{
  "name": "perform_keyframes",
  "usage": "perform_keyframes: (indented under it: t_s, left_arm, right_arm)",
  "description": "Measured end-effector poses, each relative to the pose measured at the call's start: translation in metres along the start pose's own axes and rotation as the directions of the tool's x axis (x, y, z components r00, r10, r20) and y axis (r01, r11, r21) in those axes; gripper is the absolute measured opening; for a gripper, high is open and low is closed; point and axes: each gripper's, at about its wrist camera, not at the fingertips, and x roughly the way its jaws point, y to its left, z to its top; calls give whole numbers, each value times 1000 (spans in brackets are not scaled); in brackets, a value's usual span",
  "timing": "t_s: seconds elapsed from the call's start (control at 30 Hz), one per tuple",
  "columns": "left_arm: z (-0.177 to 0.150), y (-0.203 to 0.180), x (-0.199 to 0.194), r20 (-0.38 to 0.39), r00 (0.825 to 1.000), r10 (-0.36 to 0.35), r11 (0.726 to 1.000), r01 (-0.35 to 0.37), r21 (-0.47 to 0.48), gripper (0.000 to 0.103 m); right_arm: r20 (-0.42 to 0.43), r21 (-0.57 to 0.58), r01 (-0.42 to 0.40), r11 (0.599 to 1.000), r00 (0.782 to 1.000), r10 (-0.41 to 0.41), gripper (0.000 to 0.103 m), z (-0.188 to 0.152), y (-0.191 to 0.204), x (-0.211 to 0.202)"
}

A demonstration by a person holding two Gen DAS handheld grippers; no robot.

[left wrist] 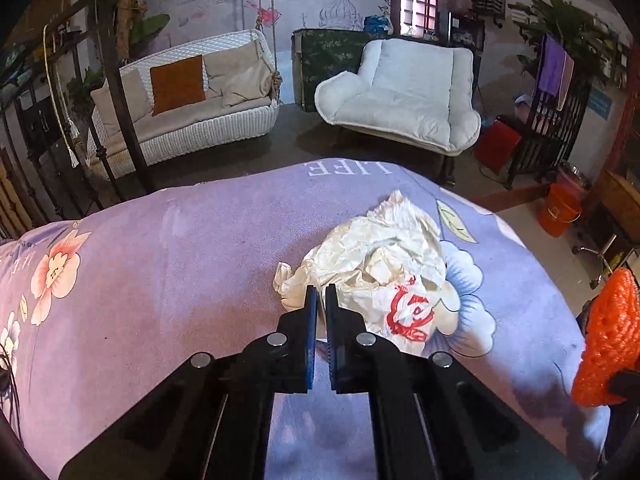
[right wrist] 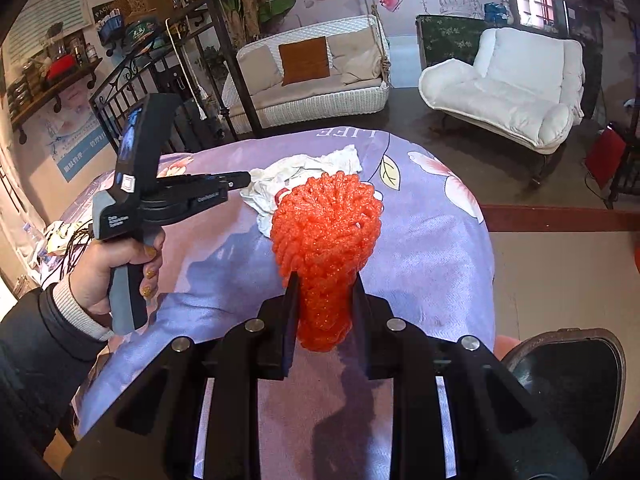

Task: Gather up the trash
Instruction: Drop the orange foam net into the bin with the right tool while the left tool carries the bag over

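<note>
A crumpled white plastic bag (left wrist: pixel 380 264) with a red print lies on the purple flowered cloth (left wrist: pixel 180 248). My left gripper (left wrist: pixel 321 294) is shut, its tips at the bag's near edge; whether it pinches the bag I cannot tell. In the right wrist view the left gripper (right wrist: pixel 244 178) reaches the bag (right wrist: pixel 308 168) from the left. My right gripper (right wrist: pixel 324 282) is shut on an orange foam fruit net (right wrist: pixel 326 224) and holds it above the cloth (right wrist: pixel 432 240). The net also shows at the right edge of the left wrist view (left wrist: pixel 608 340).
A dark round bin (right wrist: pixel 572 380) sits at the lower right beside the table. An orange bucket (left wrist: pixel 558 210) stands on the floor at right. A wicker swing sofa (left wrist: pixel 188 100) and a white armchair (left wrist: pixel 404 96) stand beyond the table.
</note>
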Motion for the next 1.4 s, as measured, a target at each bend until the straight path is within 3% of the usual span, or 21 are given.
perform_keyframes:
  t_s: [0.33,0.6,0.8,1.07,1.13,1.2,1.27,1.4]
  left_arm:
    - [-29,-32,-90,125,990,-62,998,64,-9,5]
    - [-45,-73,-143,193,964,-183,982,187,-1,5]
    - [-50,-117,-156,212,941,-263,965,256,58,5]
    - [-56,-173,-144,170,922,-348,936,331,117,5]
    - [-59,-184,-140,160,918,-363,929,344,133,5]
    - [-61,-195,-136,148,916,-373,924,351,152,5]
    - [-66,-207,-135,139,918,-372,921,347,174,5]
    - [-71,-224,-130,114,915,-386,912,360,198,5]
  right_arm:
    - [69,9,64,998,995,-65,25,-32,-9,-51]
    - [110,83,133,988,984,-142,25,-61,-40,-95]
    - [85,188,210,959,970,-229,25,-86,-81,-115]
    - [-14,300,308,903,948,-318,27,-121,-132,-117]
    - [-42,331,322,887,944,-327,33,-132,-142,-113]
    - [-66,353,339,872,939,-339,54,-142,-149,-111]
    - [-78,368,356,859,932,-353,65,-151,-153,-111]
    - [-73,392,373,841,924,-376,67,-163,-156,-118]
